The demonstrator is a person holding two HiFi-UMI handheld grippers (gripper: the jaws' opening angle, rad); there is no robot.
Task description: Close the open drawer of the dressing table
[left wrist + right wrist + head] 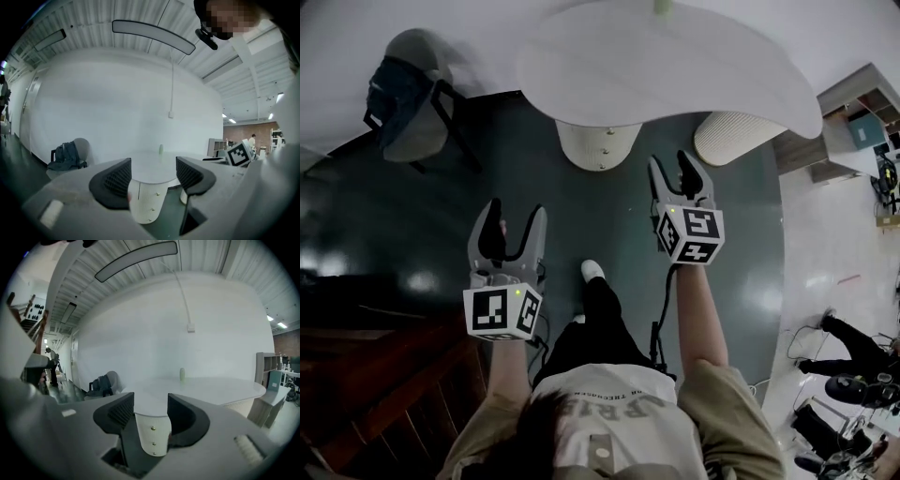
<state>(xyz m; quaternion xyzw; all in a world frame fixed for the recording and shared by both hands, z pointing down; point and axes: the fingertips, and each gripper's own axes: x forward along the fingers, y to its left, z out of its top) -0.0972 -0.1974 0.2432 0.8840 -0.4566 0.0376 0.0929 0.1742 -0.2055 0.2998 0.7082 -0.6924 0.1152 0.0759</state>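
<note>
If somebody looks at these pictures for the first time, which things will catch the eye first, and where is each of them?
The white dressing table, with its broad curved top, fills the upper middle of the head view and stands on a rounded drawer pedestal. In front of it the left gripper and the right gripper are held side by side, jaws apart and empty. At the upper left stands a chair with a dark bag on it.
</note>
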